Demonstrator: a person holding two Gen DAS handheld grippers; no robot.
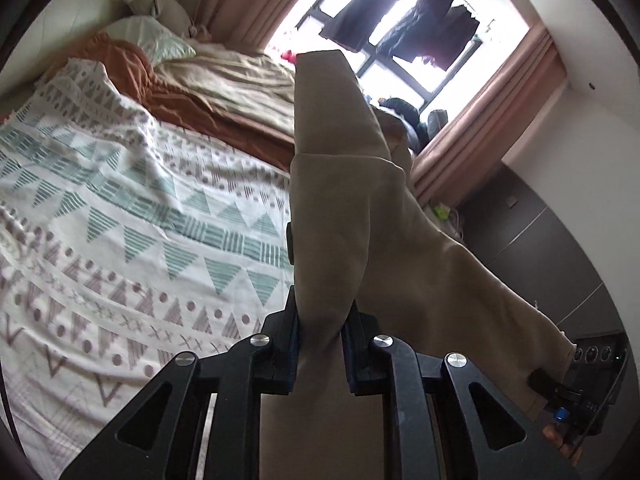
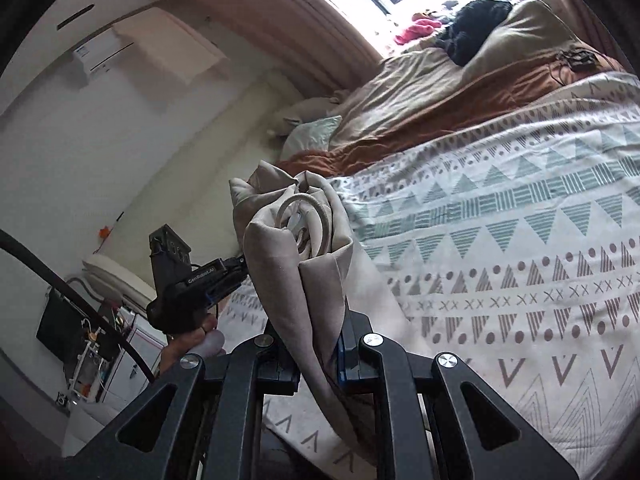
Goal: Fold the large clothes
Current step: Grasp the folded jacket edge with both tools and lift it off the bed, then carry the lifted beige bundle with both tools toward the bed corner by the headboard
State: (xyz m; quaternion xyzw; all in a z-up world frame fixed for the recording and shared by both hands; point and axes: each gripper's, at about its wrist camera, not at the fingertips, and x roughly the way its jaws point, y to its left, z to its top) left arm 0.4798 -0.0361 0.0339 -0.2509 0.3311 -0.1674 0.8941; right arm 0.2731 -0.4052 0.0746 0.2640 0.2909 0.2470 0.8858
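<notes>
The beige garment (image 1: 344,208) hangs in the air above the bed (image 1: 120,240), stretched between the two grippers and clear of the patterned bedspread (image 2: 500,260). The left hand-held gripper (image 1: 320,344) is nearly closed, its pads pinching a bunched fold of the cloth. The right hand-held gripper (image 2: 320,354) is closed just as far on another gathered edge, where a pale drawstring (image 2: 308,208) loops out of the bunch.

The cloth looks soft and limp, fairly thick, and probably light to middling in weight; it sags and folds wherever it is unsupported, so it should drape rather than hold a shape. It does not look slippery. Holds at corners or along a hem or waistband would likely spread it best; the present grips are on crumpled bunches.

Its long axis seems to run from one gripper to the other, roughly level above the bed, with the slack hanging down toward the bedspread. Which end is top I cannot tell.
</notes>
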